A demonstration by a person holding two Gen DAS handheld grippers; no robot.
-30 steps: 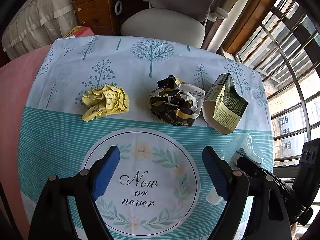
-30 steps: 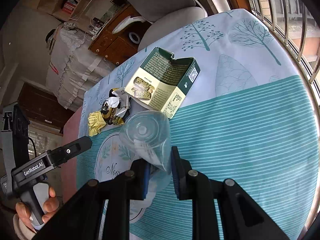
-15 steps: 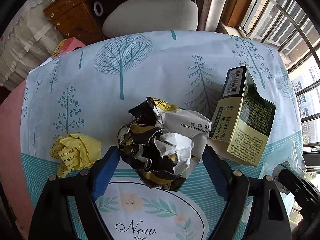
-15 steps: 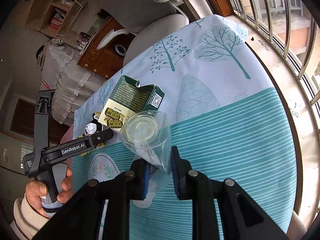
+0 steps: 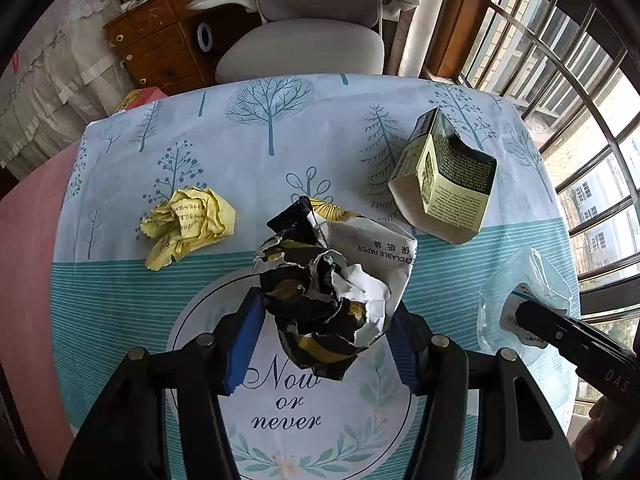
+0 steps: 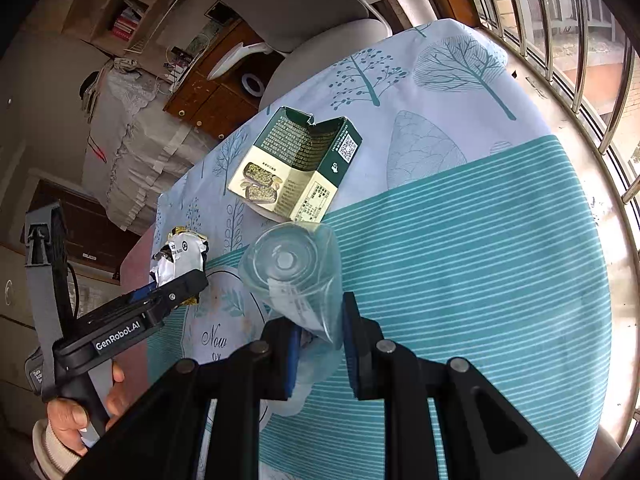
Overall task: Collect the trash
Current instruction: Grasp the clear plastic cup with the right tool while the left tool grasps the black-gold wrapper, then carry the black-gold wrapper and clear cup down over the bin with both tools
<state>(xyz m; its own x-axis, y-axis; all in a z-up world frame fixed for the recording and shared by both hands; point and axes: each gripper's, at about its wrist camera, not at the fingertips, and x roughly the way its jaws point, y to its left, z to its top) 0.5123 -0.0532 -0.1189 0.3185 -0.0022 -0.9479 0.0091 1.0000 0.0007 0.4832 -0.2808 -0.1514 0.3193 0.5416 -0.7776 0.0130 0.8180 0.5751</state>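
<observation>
My left gripper [image 5: 320, 344] is shut on a crumpled black, white and gold paper ball [image 5: 332, 288] and holds it above the tablecloth [image 5: 120, 300]. A crumpled yellow paper ball [image 5: 188, 224] lies on the cloth to the left. A torn green carton [image 5: 444, 184] lies at the right rear. My right gripper [image 6: 320, 340] is shut on a clear crushed plastic bottle [image 6: 292, 268], held above the table. The bottle also shows at the right in the left wrist view [image 5: 524, 296]. The carton [image 6: 296, 164] and the paper ball [image 6: 180, 256] show in the right wrist view.
A grey office chair [image 5: 304, 40] stands behind the table's far edge. A wooden cabinet [image 5: 160, 52] is at the back left. Window bars [image 5: 580, 80] run along the right side. A red box [image 5: 140, 98] sits beyond the far left corner.
My left gripper moved forward over the black and white paper ball, closed on it and lifted it. My right gripper kept hold of the bottle and shifted slightly.
</observation>
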